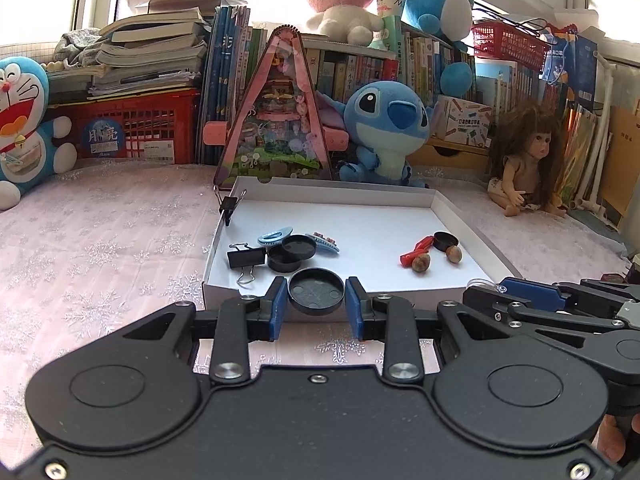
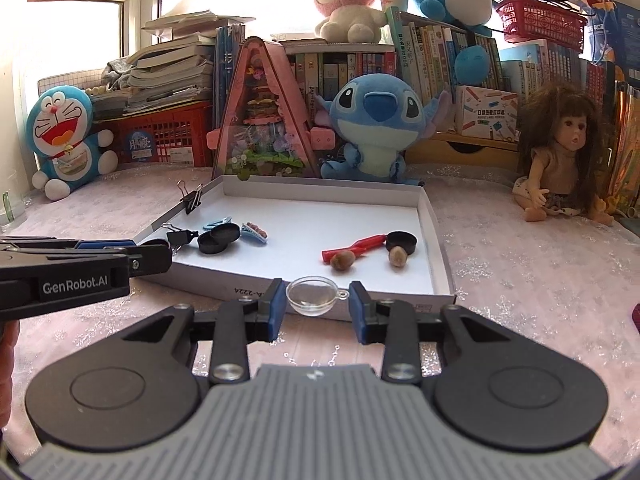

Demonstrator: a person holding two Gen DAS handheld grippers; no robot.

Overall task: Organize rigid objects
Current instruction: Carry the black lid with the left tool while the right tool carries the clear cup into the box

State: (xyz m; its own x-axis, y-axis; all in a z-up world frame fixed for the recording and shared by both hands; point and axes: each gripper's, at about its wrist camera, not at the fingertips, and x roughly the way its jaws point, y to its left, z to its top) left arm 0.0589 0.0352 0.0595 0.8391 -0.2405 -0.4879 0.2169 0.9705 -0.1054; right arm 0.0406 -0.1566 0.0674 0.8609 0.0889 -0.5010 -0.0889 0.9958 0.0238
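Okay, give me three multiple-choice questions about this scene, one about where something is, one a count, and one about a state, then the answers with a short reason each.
1. Where is the red clip?
A. inside the white box
B. on the tablecloth
C. on the bookshelf

2. How many nuts lie in the box?
A. one
B. two
C. four

3. What is the left gripper doing?
A. standing open and empty
B. gripping a black lid
C. gripping a nut

Answers:
1. A, it lies on the box floor, right of middle.
2. B, one nut touches the red clip and another sits by a black lid near the right wall.
3. B, the blue pads press on both sides of the round lid.
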